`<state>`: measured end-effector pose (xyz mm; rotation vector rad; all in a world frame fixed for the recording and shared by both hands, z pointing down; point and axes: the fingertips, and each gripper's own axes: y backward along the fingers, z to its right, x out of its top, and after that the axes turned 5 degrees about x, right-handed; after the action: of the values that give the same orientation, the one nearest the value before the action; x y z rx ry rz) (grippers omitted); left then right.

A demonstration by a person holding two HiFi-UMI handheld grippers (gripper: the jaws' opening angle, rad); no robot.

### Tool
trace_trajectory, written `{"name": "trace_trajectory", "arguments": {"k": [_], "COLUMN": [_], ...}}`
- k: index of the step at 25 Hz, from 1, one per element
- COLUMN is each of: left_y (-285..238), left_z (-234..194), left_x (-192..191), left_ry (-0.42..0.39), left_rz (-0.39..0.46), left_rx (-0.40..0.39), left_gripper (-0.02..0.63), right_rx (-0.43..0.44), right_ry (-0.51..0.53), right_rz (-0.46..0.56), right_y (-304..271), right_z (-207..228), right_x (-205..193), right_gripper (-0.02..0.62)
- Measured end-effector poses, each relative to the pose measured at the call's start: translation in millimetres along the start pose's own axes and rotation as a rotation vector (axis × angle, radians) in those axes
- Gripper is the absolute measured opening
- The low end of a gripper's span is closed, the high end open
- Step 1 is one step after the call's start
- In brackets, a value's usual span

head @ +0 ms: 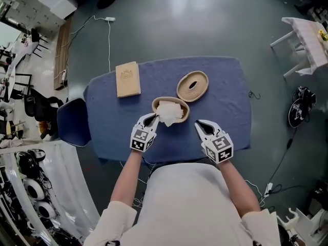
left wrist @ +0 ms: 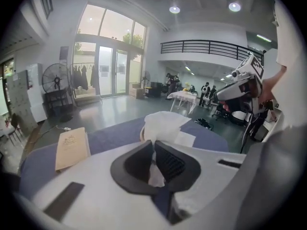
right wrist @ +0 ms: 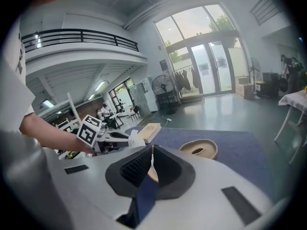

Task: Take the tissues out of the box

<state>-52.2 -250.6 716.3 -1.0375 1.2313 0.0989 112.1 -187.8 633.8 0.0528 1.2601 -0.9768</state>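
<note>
An oval woven box point(head: 155, 103) stands in the middle of the blue table, filled with white tissues point(head: 170, 110). Its lid point(head: 192, 86) lies apart, behind it to the right. My left gripper point(head: 155, 118) is at the box's near left rim, shut on a corner of a tissue point(left wrist: 154, 172) that runs from the pile point(left wrist: 165, 125) into its jaws. To the right of the box, near the table's front edge, my right gripper point(head: 200, 123) is shut with nothing in it. In the right gripper view the lid point(right wrist: 199, 149) shows beyond the closed jaws.
A tan flat book-like pack point(head: 127, 79) lies at the back left of the blue table point(head: 225, 96). A blue chair point(head: 72, 122) stands at the table's left end. White furniture point(head: 302, 42) is on the floor far right, with cables round about.
</note>
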Motion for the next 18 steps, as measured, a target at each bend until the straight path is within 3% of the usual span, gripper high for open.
{"name": "trace_trajectory", "arguments": {"k": [18], "left_y": [147], "left_z": [-6], "left_x": [68], "left_ry": [0.087], "left_rz": [0.311], "left_rx": [0.124], "left_gripper": [0.023], "right_rx": [0.025], "right_ry": [0.111], "right_rz": [0.080], "right_y": [13], "right_z": [-49], "right_x": [47], "right_gripper": [0.035]}}
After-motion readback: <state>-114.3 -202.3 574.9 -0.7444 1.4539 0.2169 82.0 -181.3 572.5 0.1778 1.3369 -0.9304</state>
